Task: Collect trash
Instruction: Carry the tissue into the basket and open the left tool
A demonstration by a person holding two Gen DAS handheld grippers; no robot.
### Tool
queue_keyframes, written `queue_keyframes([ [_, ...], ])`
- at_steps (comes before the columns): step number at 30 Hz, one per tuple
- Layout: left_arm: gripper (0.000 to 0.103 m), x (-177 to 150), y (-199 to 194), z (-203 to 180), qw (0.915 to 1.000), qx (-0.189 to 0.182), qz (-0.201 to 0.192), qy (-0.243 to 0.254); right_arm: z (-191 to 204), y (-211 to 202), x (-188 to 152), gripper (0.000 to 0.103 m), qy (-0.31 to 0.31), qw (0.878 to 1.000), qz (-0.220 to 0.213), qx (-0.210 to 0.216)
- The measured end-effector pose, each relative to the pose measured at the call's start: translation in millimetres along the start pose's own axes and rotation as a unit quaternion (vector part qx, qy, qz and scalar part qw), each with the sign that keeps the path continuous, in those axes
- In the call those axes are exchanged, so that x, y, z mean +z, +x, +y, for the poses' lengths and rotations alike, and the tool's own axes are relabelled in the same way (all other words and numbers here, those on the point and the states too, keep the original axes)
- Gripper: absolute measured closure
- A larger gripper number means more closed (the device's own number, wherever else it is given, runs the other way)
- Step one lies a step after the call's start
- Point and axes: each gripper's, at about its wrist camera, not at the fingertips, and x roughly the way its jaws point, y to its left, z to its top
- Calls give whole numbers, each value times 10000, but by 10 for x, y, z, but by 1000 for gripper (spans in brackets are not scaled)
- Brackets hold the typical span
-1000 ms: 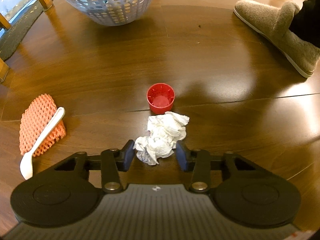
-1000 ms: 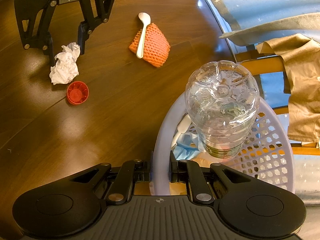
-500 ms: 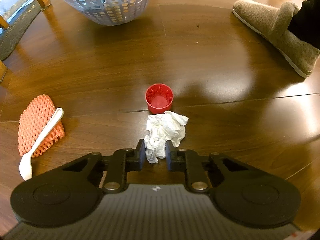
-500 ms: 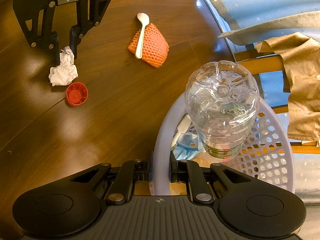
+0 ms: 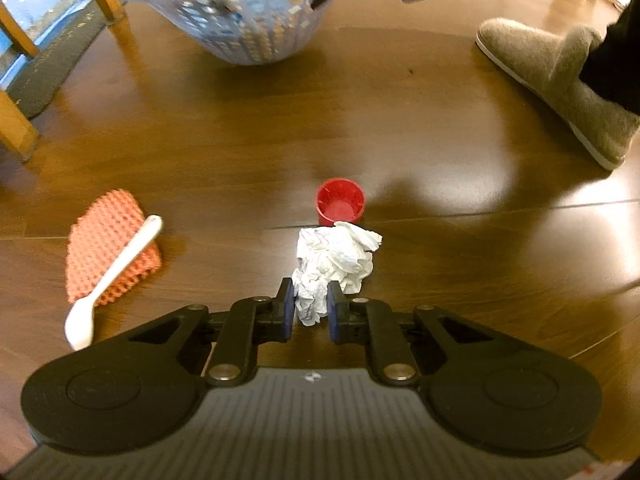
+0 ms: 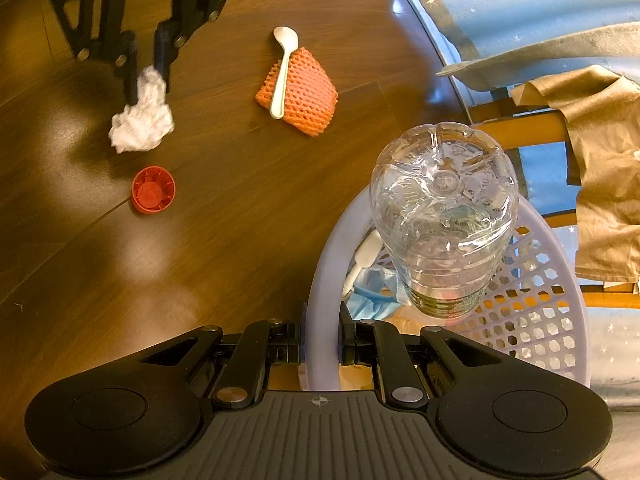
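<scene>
Now, left of the left claw (image 5: 308,307), a white spoon (image 5: 116,272) lies on orange foam net (image 5: 110,246). Its jaws have just been closing and squeeze the crumpled tissue (image 5: 334,260); a red cap (image 5: 340,202) sits just beyond. The right claw (image 6: 320,336) is clamped on the laundry basket (image 6: 532,320) rim.

The left gripper (image 5: 307,307) has just been closing — a second ago its jaws stood wide on either side of the crumpled tissue (image 5: 334,258), and now the pads pinch the tissue's near end. The tissue, squeezed narrower, has drawn slightly away from the red cap (image 5: 340,201) — seemingly lifted.
</scene>
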Motion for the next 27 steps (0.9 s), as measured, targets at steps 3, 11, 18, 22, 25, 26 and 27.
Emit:
queue_keyframes([
  [3, 90, 31, -137, 73, 9999, 100, -64, -73, -7, -2, 1, 93, 14, 10000, -1, 3],
  [11, 90, 220, -501, 243, 9986, 429, -255, -152, -25, -1, -5, 93, 39, 10000, 2, -20],
  [18, 90, 425, -816, 405, 9959, 721, -513, -176, -26, -4, -7, 93, 49, 10000, 4, -16],
  [22, 90, 584, -986, 486, 9936, 888, -668, -222, -36, -6, -9, 93, 53, 10000, 6, -12],
  [25, 90, 700, -1070, 529, 9926, 953, -715, -235, -46, -2, -9, 93, 64, 10000, 1, -13],
  [26, 90, 739, -1087, 530, 9924, 978, -714, -226, -53, 0, -10, 93, 74, 10000, 1, -19],
  [27, 90, 769, -1094, 537, 9923, 983, -719, -234, -61, 3, -9, 93, 85, 10000, 1, -22],
])
